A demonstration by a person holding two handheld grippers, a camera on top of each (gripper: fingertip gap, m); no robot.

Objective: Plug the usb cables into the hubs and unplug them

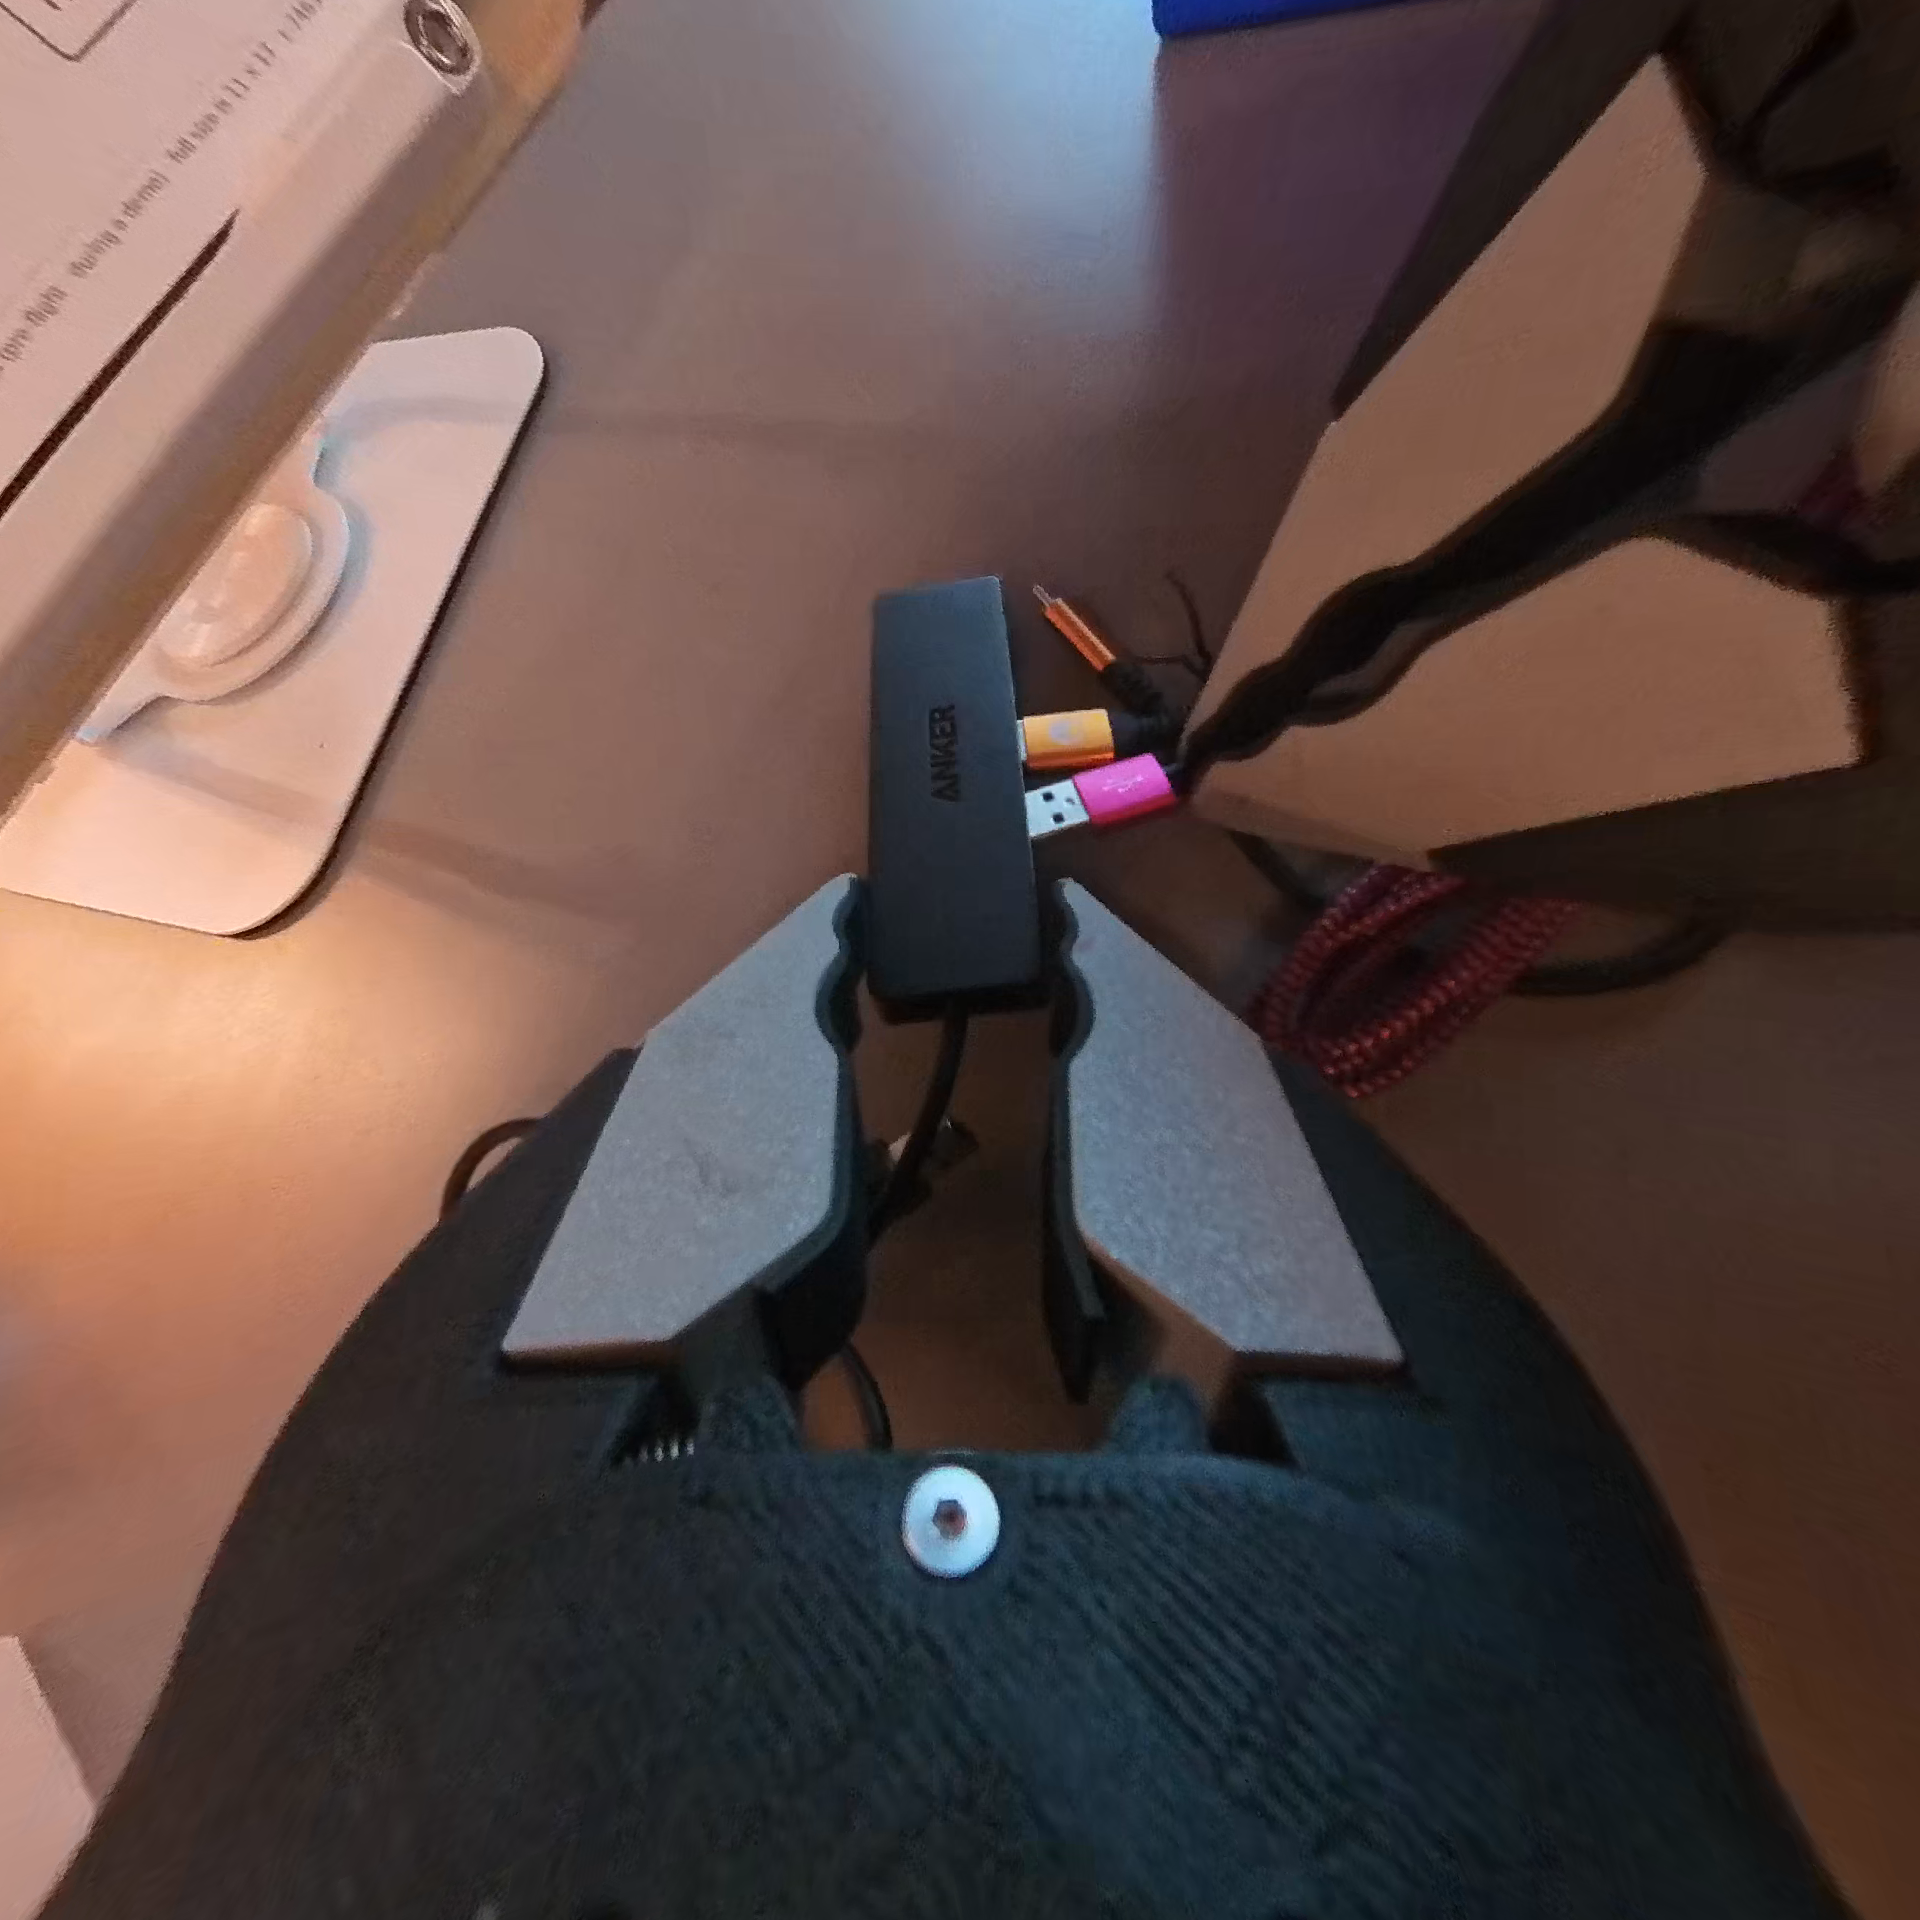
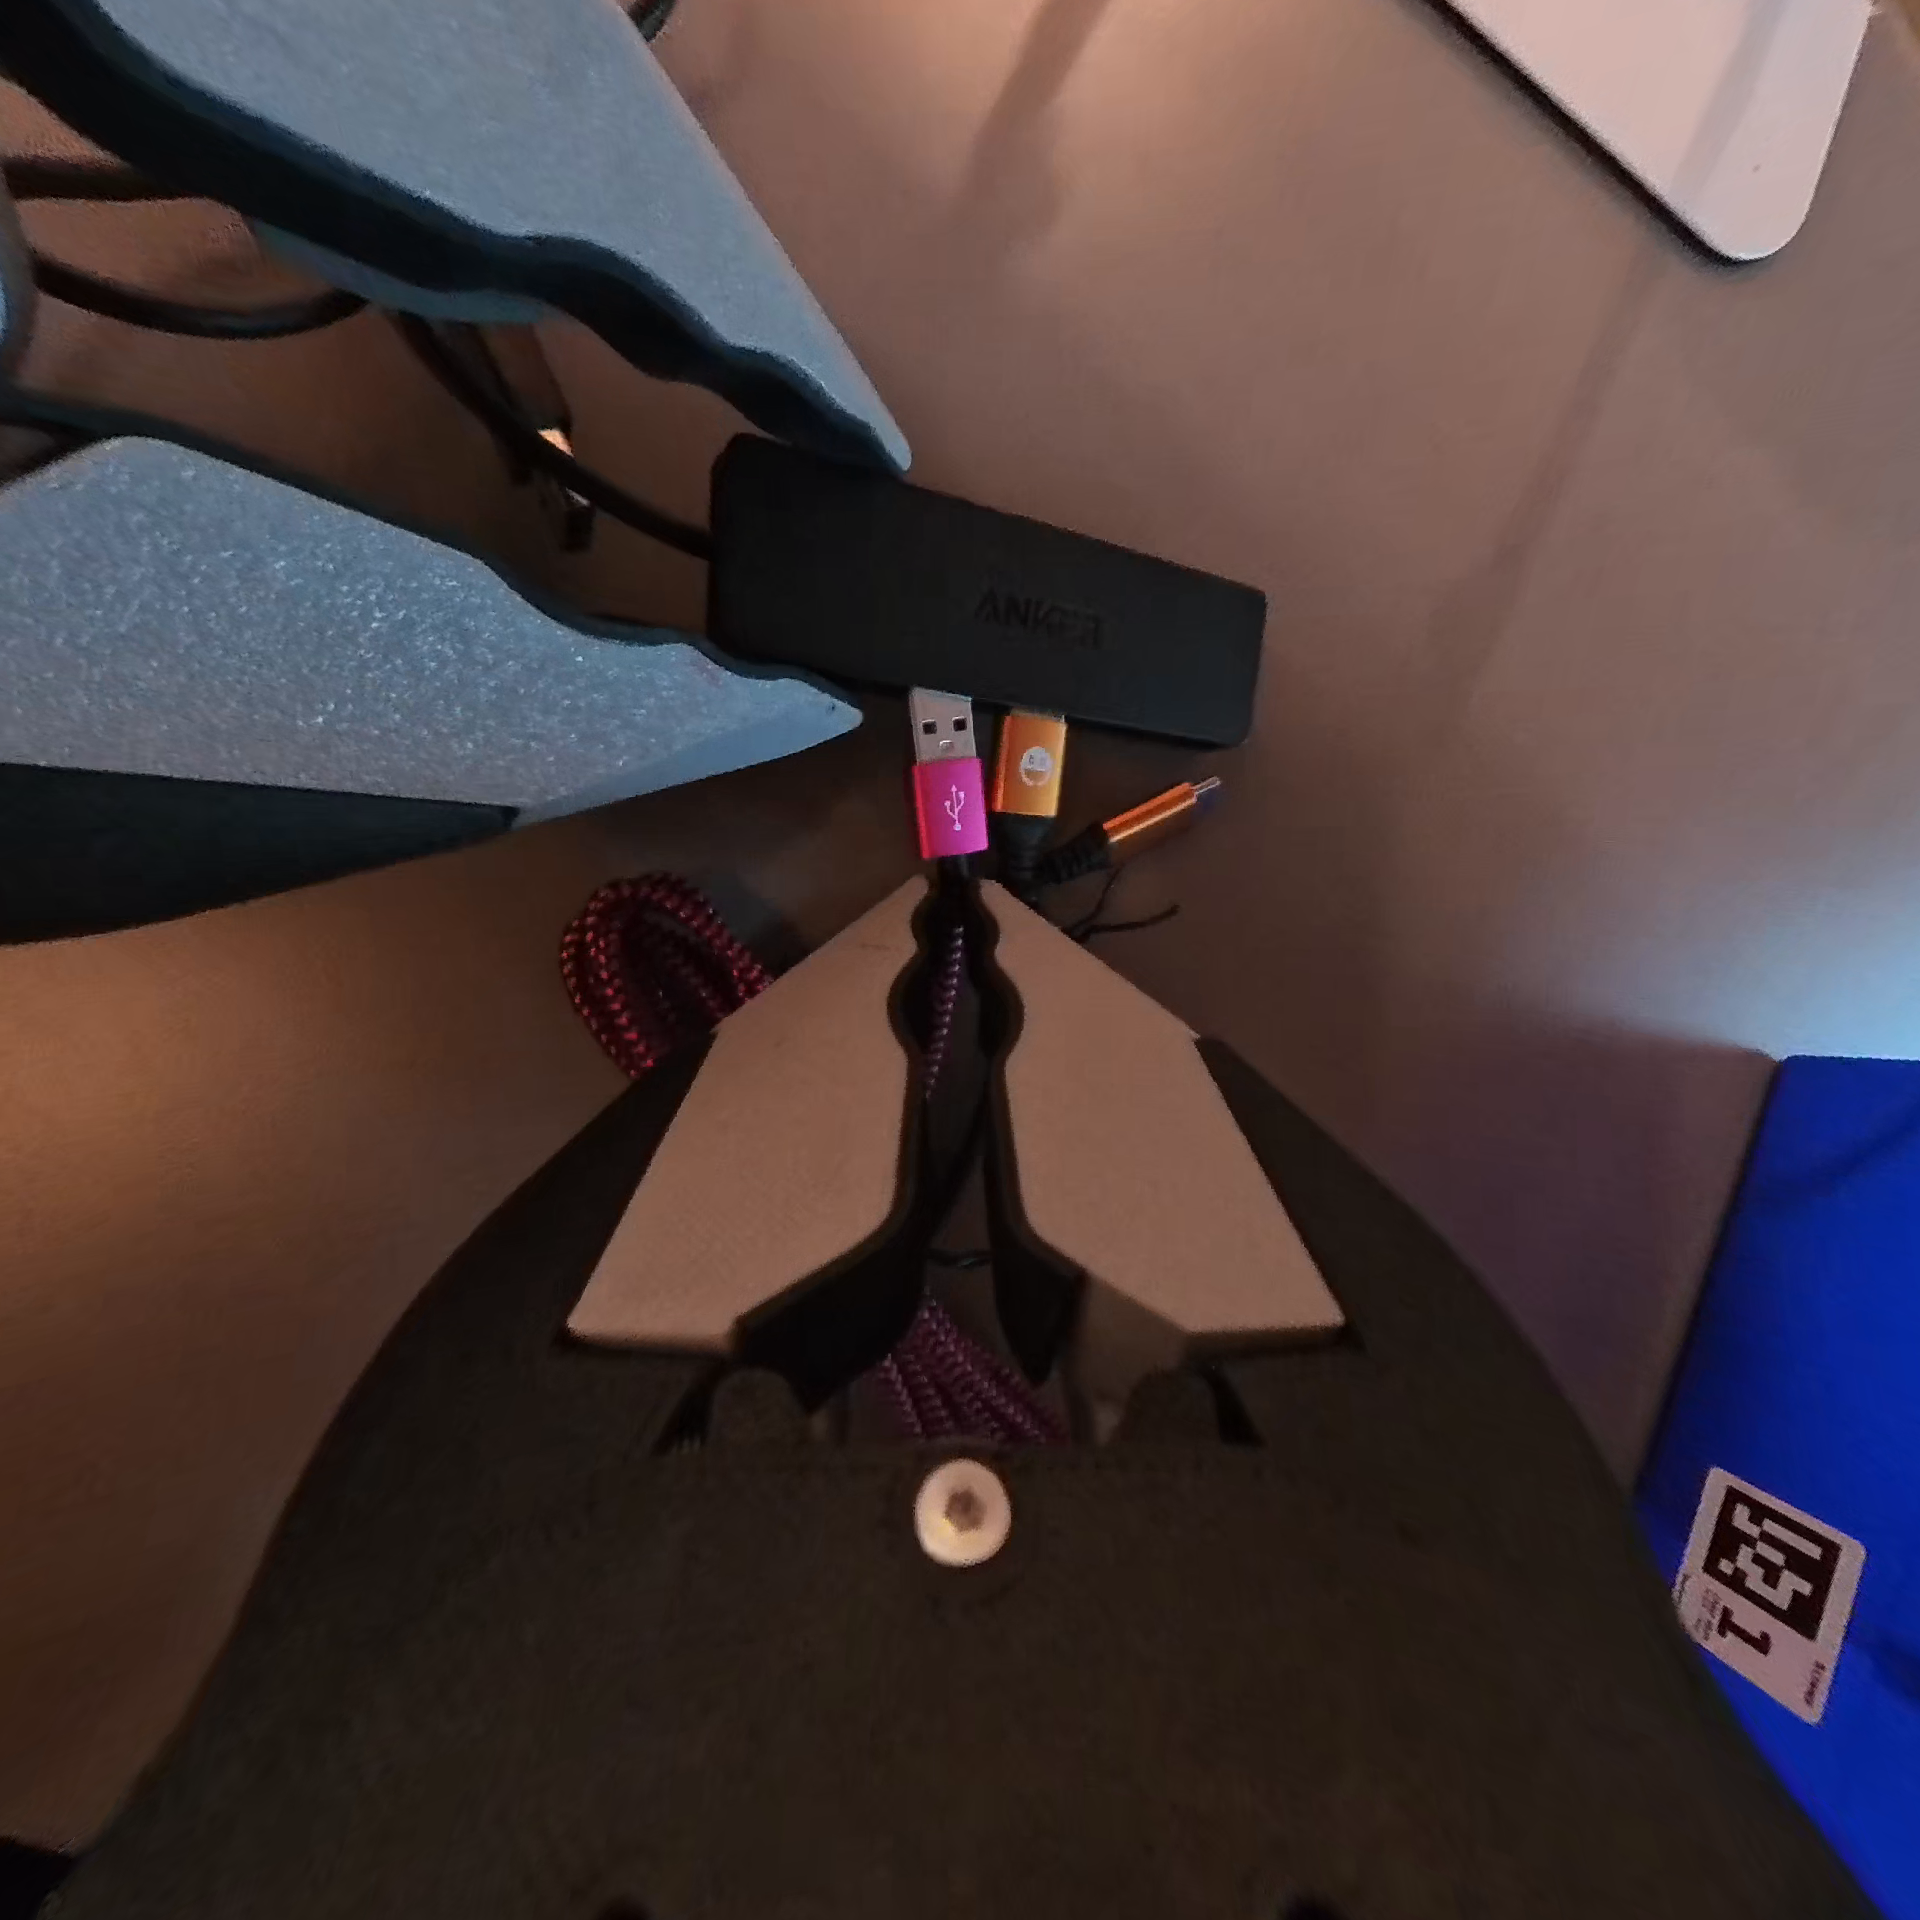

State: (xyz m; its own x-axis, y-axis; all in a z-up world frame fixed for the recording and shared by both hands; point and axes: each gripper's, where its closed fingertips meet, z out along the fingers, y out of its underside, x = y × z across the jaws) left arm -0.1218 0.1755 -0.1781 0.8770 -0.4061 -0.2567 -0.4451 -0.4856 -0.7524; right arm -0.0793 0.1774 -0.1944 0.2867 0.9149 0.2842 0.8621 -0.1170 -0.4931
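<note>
Hub: black bar-shaped hub (image 1: 951, 769) lies on the brown surface (image 1: 831, 312), just above the middle of the left wrist view, its long side running up the frame.
Hub in the other view: same hub (image 2: 987, 603) crosses the middle of the right wrist view, slanting down to the right.
Left claw: left claw (image 1: 951, 935) is clamped on the near end of the hub, one finger on each long side; the hub's own black lead (image 1: 935, 1081) runs back between the fingers.
Right claw: right claw (image 2: 956, 904) is closed on the pink cable (image 2: 940, 997), pinching the braided cord just behind the plug.
Pink plug: pink plug (image 2: 948, 790) points at the hub's long side; its silver metal tip is fully showing, right at the hub's edge, and it is not pushed in.
Orange plug: orange plug (image 2: 1027, 769) sits seated in the hub, just right of the pink plug in the right wrist view.
Loose orange end: small orange connector (image 2: 1153, 816) lies on the surface near the hub, unplugged.
Spare cord: coil of red-and-black braided cord (image 1: 1382, 987) lies on the surface at the right of the left wrist view.
Stand: pale flat base of a stand (image 1: 260, 644) rests on the surface at the left of the left wrist view.
Blue item: blue object (image 2: 1787, 1299) with a white sticker (image 2: 1766, 1590) sits at the lower right of the right wrist view.
</note>
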